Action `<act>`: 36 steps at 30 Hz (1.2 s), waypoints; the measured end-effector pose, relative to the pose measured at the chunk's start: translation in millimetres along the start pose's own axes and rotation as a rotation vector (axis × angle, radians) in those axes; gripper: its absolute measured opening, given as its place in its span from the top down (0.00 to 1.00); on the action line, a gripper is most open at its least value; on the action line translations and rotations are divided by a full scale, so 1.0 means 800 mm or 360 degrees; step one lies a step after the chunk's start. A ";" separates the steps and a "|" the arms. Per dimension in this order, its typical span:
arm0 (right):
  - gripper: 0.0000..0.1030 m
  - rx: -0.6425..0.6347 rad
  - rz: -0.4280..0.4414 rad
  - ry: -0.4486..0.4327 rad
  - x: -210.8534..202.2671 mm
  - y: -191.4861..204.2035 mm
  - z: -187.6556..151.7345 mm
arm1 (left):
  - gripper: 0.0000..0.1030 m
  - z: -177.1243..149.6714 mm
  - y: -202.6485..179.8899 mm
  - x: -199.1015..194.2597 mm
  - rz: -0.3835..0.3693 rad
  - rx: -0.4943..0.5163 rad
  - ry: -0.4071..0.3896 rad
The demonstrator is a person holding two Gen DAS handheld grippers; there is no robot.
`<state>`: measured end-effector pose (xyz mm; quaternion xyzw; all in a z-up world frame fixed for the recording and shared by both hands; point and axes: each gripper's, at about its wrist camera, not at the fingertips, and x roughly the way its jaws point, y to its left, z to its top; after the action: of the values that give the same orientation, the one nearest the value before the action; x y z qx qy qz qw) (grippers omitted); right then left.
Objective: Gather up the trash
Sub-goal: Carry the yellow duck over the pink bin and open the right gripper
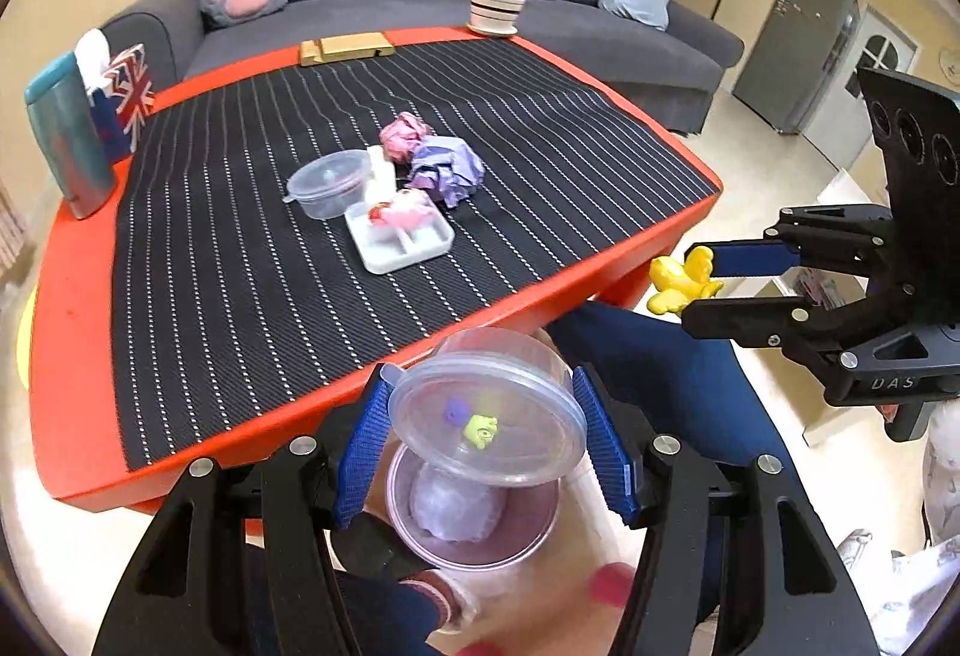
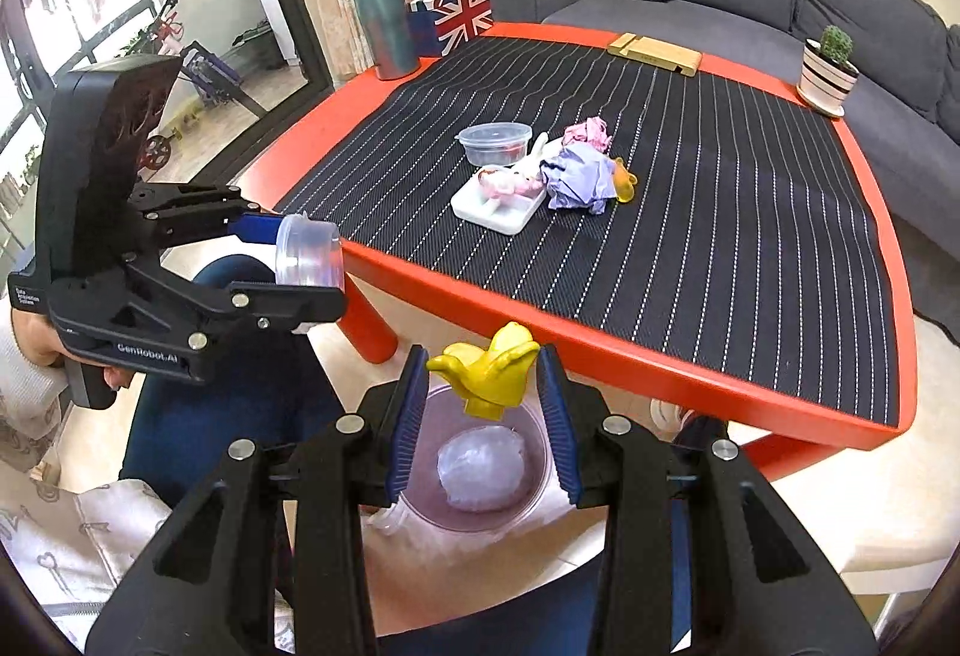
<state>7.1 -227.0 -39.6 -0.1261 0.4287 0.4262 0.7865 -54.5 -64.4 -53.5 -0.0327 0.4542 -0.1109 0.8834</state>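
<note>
A: Holding both loads off the counter (image 1: 78, 296), past its near red edge: the left claw (image 1: 480, 434) is clamped on a lidded clear tub (image 1: 486, 410), and the right claw (image 2: 483, 386) is pinched on a yellow banana-peel scrap (image 2: 486, 371).

B: Where does the receptacle lie relative to each claw?

A: A clear bin (image 2: 480, 500) with a crumpled wad (image 2: 480, 470) in it sits on the floor, directly under both loads. In the right wrist view the bin shows at 6 o'clock below the peel scrap; in the left wrist view it shows at 6 o'clock below the tub. Neither arm looks clearly nearer; the left claw appears at 9 o'clock from the right one.

B: And the remaining trash?

A: At mid-counter, toward 12 o'clock from both claws: a second clear tub (image 1: 327, 182), a white tray (image 1: 399, 239), a pink paper ball (image 1: 405, 131) and a purple paper ball (image 1: 447, 167), clustered and partly touching. The drop likely turns on a straight vertical release, judged from the alignment.
</note>
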 end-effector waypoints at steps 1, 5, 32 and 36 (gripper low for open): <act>0.64 0.0004 0.0001 0.0000 -0.001 0.000 -0.002 | 0.19 0.000 -0.002 -0.001 0.0005 -0.0001 -0.0001; 0.64 0.0014 0.0005 -0.0004 -0.003 -0.001 -0.004 | 0.11 -0.002 0.000 -0.005 0.0015 -0.0036 -0.0042; 0.63 -0.0041 0.0086 0.0023 0.005 0.021 -0.004 | 0.08 -0.003 0.029 -0.038 0.0117 -0.0154 -0.0111; 0.51 -0.0061 0.0125 0.0022 0.006 0.028 -0.001 | 0.08 -0.003 0.034 -0.043 0.0125 -0.0156 -0.0122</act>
<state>-9.6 -210.9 -40.4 -0.1271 0.4305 0.4640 0.7637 -70.8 -30.0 -31.9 -0.0623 0.4260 -0.0523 0.9011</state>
